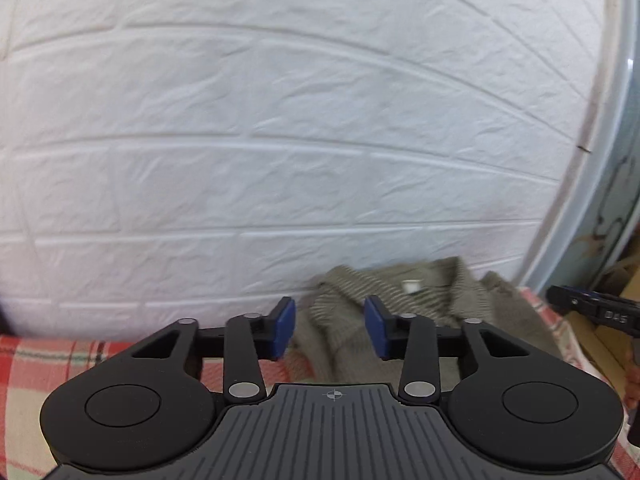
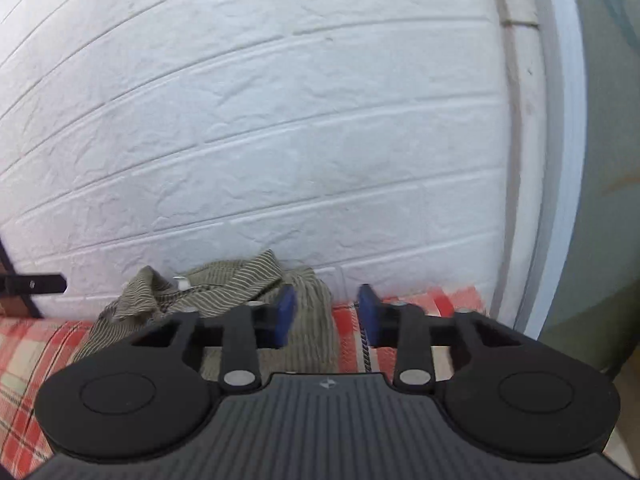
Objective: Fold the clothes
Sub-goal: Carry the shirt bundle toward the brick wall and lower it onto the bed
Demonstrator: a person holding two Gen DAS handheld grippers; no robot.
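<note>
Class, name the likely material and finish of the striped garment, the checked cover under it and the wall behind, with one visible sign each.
Striped garment: soft woven cloth, matte; it crumples into folds.
Checked cover: woven fabric, matte; red plaid weave.
Wall: white brick-pattern panel, possibly foam; embossed, wrinkled surface.
</note>
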